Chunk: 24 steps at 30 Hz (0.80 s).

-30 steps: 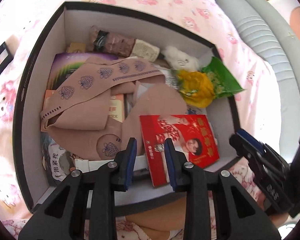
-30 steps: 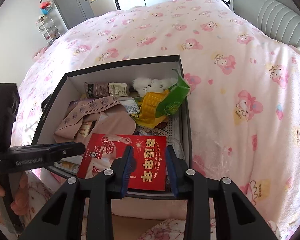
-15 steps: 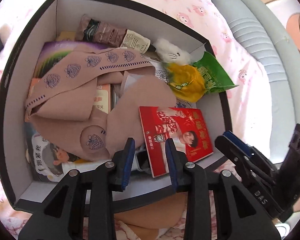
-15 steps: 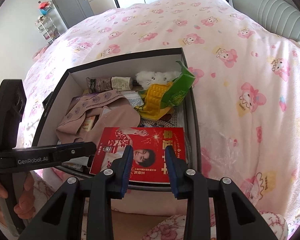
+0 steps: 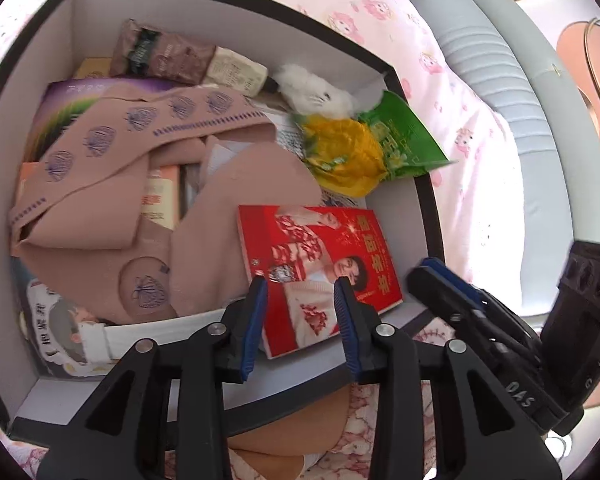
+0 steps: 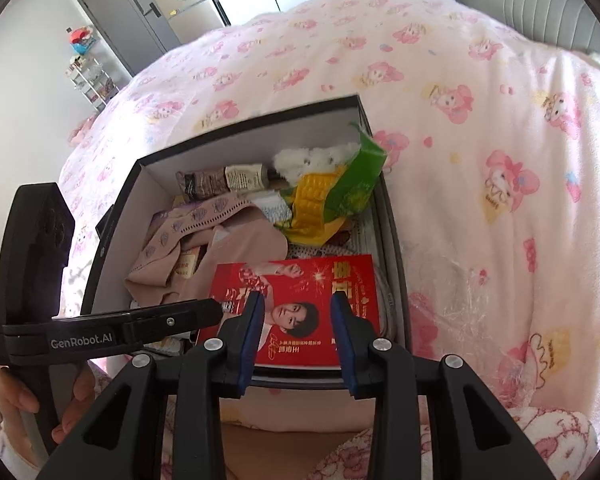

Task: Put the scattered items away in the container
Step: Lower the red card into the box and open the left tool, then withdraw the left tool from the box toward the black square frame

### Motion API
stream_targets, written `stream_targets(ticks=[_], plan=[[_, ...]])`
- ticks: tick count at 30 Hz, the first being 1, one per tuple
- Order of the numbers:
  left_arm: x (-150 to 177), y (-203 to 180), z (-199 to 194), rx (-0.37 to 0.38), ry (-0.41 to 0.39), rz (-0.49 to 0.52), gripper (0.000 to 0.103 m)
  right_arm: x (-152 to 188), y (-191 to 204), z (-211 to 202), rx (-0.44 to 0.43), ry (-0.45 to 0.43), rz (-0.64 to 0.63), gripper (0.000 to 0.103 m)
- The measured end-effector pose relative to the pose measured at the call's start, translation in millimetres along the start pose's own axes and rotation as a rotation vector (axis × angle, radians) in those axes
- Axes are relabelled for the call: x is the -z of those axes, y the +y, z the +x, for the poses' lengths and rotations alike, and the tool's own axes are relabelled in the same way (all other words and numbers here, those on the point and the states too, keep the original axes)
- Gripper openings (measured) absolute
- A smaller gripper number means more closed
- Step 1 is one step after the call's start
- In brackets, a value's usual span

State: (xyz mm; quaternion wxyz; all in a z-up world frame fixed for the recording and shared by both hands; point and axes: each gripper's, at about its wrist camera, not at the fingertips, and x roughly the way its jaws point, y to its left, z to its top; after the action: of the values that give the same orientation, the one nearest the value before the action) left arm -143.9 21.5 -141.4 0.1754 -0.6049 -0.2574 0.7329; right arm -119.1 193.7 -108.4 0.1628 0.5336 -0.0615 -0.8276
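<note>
A black box with white inner walls (image 5: pixel 204 12) (image 6: pixel 236 138) sits on the bed, filled with items. A red packet (image 5: pixel 320 264) (image 6: pixel 300 304) lies flat in its near right corner. A beige cloth (image 5: pixel 148 184) (image 6: pixel 204 248), a brown tube (image 5: pixel 168 56) (image 6: pixel 220 180), a white plush toy (image 5: pixel 316 92) (image 6: pixel 312 158) and a green-yellow snack bag (image 5: pixel 364 148) (image 6: pixel 332 196) lie inside too. My left gripper (image 5: pixel 302 286) is open and empty over the box's near edge. My right gripper (image 6: pixel 298 302) is open and empty above the red packet.
The box rests on a pink cartoon-print blanket (image 6: pixel 480 152). A grey padded headboard (image 5: pixel 512 92) runs along the right. A grey cabinet (image 6: pixel 140 16) and a shelf rack (image 6: pixel 88 76) stand far behind the bed. My leg shows below the box (image 5: pixel 292 432).
Both grippers have moved closer over the box. The red packet has settled flat in the near right corner. Jaws stay open.
</note>
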Motion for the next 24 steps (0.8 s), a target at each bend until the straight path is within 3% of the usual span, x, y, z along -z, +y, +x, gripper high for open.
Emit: stream_targets(ticks=[2, 4, 8, 13, 19, 24], plan=[[1, -4, -1, -0.015, -0.005, 0.016, 0.034, 1, 1, 9, 0.006, 0.036, 0.001, 0.030], [5, -13, -11, -0.049, -0.062, 0.068, 0.034, 2, 1, 8, 0.021, 0.038, 0.014, 0.030], [19, -34, -41, -0.025, -0.161, 0.171, 0.037, 5, 11, -13, 0.025, -0.004, 0.012, 0.032], [35, -55, -76, -0.045, -0.268, 0.255, 0.039, 10, 33, -46, 0.060, -0.077, -0.049, 0.039], [59, -52, -113, -0.067, -0.319, 0.280, 0.042, 17, 58, -69, 0.032, -0.119, -0.076, 0.039], [74, -10, -147, -0.050, -0.342, 0.187, 0.042, 22, 104, -63, -0.048, -0.107, -0.172, 0.039]])
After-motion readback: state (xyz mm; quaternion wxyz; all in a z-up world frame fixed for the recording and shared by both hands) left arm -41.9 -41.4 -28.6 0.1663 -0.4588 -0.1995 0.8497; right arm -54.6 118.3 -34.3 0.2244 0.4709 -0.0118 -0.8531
